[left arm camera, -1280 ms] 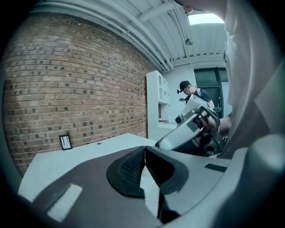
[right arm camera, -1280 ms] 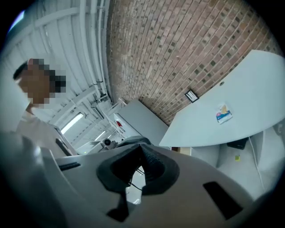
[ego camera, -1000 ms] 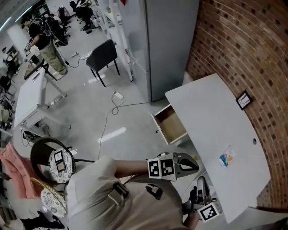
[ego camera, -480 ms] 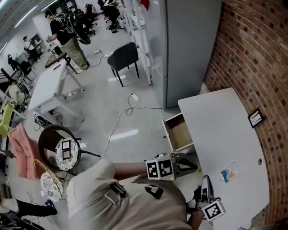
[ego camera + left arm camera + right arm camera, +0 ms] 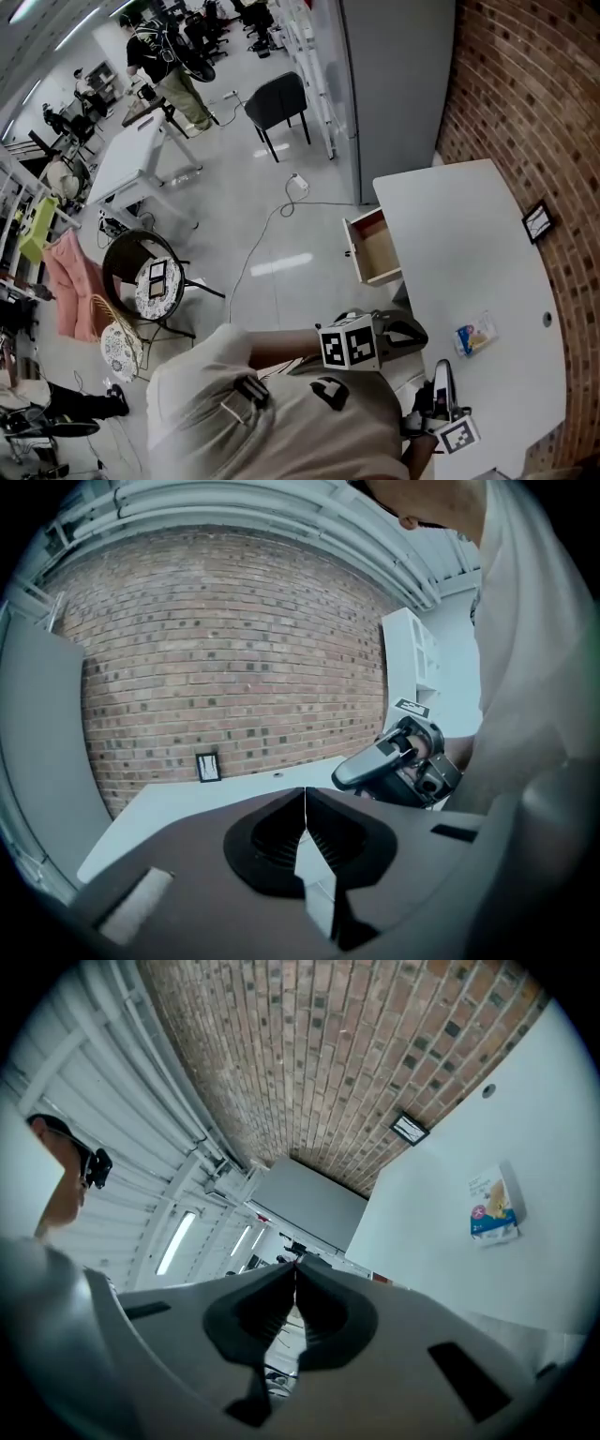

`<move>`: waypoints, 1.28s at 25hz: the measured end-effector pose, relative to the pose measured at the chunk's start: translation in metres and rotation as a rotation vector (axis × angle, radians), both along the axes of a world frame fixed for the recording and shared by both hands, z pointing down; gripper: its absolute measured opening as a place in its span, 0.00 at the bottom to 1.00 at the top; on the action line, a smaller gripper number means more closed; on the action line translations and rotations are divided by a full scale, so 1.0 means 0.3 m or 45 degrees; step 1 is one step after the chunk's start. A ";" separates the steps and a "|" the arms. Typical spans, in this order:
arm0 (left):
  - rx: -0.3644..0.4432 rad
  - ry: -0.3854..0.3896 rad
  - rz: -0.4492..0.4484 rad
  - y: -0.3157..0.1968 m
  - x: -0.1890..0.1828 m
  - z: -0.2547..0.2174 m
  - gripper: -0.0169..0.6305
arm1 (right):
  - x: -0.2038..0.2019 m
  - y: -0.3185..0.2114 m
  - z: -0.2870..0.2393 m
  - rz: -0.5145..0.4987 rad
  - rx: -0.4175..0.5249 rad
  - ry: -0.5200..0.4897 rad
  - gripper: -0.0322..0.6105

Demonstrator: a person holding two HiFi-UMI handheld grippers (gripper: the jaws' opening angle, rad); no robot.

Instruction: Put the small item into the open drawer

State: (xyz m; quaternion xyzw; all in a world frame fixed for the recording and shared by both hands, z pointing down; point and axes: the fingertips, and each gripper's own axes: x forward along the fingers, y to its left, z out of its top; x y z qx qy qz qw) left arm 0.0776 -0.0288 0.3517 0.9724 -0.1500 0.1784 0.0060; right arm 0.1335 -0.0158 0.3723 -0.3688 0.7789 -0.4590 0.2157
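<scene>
L tool (image 5: 420,330) closed | R tool (image 5: 441,367) closed, nearer packet (image 5: 475,334) than before

**Bright, even light, heavy fisheye**

Head view is well lit from overhead, with soft shadows. There is a glare streak on the floor (image 5: 272,266), and the white table (image 5: 469,234) is nearly blown out. The brick wall (image 5: 525,94) bows at the right edge. Both gripper views have black vignetted corners. The left gripper (image 5: 305,791) and right gripper (image 5: 295,1266) loom dark and soft in the foreground. A tube light (image 5: 173,1241) glows at left.
</scene>
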 end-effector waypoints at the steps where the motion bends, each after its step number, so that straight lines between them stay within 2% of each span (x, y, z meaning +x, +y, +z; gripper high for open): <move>1: -0.006 -0.012 -0.013 0.008 0.023 0.010 0.04 | 0.034 0.015 0.010 0.006 -0.018 -0.025 0.05; 3: -0.027 -0.033 -0.024 0.040 0.075 0.047 0.04 | 0.098 0.054 0.034 0.010 -0.041 -0.065 0.05; 8: -0.005 -0.111 -0.019 0.075 0.164 0.148 0.03 | 0.149 0.089 0.061 -0.064 0.039 -0.170 0.05; 12: 0.047 -0.209 -0.084 0.010 0.136 0.128 0.04 | 0.195 0.088 0.053 -0.054 -0.032 -0.038 0.05; 15: 0.041 -0.283 -0.085 -0.056 0.161 0.209 0.04 | 0.285 0.082 0.094 -0.001 -0.126 0.028 0.05; 18: 0.007 -0.391 0.039 -0.075 0.215 0.342 0.04 | 0.370 0.106 0.137 0.124 -0.217 0.083 0.05; 22: 0.072 -0.550 0.265 -0.150 0.293 0.535 0.04 | 0.399 0.077 0.161 0.214 -0.276 0.123 0.05; 23: 0.089 -0.585 0.322 -0.174 0.310 0.581 0.06 | 0.397 0.064 0.160 0.231 -0.275 0.136 0.05; 25: 0.108 -0.657 0.445 -0.209 0.345 0.673 0.18 | 0.407 0.050 0.163 0.287 -0.292 0.178 0.05; 27: 0.161 -0.725 0.569 -0.232 0.391 0.764 0.20 | 0.421 0.037 0.166 0.358 -0.314 0.180 0.05; 30: 0.296 -0.800 0.731 -0.249 0.447 0.864 0.20 | 0.408 0.015 0.166 0.429 -0.341 0.155 0.05; 32: 0.317 -0.819 0.803 -0.246 0.460 0.912 0.20 | 0.403 0.017 0.162 0.477 -0.359 0.186 0.05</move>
